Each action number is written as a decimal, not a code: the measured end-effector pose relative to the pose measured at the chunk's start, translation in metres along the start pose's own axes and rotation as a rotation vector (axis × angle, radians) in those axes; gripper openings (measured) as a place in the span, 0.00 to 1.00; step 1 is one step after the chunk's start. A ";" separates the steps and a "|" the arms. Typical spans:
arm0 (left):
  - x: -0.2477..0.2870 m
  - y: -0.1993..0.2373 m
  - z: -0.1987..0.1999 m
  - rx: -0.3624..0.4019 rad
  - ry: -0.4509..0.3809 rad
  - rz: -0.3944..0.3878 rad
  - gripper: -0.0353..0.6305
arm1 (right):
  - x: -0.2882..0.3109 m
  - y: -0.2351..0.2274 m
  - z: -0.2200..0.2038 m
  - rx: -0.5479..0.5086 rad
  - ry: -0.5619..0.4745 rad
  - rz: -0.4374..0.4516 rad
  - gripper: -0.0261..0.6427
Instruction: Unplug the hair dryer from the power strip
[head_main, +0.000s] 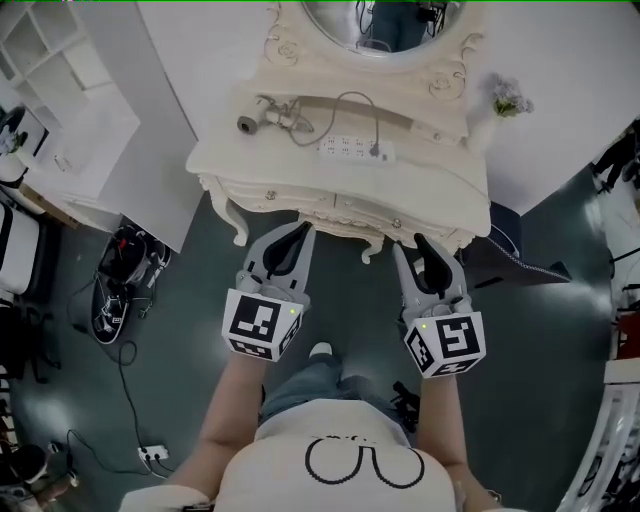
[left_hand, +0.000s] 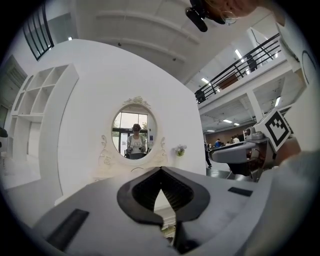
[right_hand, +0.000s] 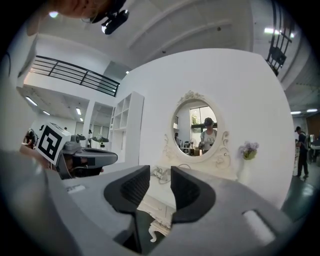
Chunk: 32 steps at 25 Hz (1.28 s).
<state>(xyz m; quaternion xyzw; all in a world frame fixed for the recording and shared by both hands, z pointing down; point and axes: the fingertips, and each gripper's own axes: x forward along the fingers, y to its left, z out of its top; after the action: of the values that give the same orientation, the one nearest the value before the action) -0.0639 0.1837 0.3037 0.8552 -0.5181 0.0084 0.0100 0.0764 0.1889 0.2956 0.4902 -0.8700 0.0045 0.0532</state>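
Hair dryer (head_main: 262, 116) lies on counter (head_main: 430, 185), far left part, long axis left-right, nozzle toward left. Cord (head_main: 376, 125) loops right to power strip (head_main: 356, 150). Left tongs (head_main: 300, 232) pressed together, empty; right tongs (head_main: 424, 245) spread, empty; both just off counter's near edge

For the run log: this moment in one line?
left gripper: shut, empty | right gripper: open, empty | hair dryer: on vanity, plugged into power strip

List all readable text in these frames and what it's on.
No legible words or numbers anywhere.
Cubes on left gripper and right gripper: square marker patterns, no letters.
Shirt: tiny print above the drawn loops, too small to read.
Power strip: no readable label.
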 end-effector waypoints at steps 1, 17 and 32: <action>0.009 0.007 -0.002 -0.002 0.008 -0.004 0.05 | 0.010 -0.004 0.000 0.011 0.004 -0.005 0.23; 0.144 0.069 -0.038 -0.053 0.066 -0.025 0.05 | 0.141 -0.084 -0.026 0.039 0.071 -0.028 0.21; 0.322 0.123 -0.084 -0.110 0.225 -0.080 0.33 | 0.287 -0.198 -0.053 0.062 0.158 0.044 0.22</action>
<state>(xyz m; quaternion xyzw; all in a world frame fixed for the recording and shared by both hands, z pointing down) -0.0246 -0.1564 0.3969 0.8669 -0.4790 0.0754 0.1155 0.1025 -0.1559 0.3671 0.4705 -0.8730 0.0714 0.1064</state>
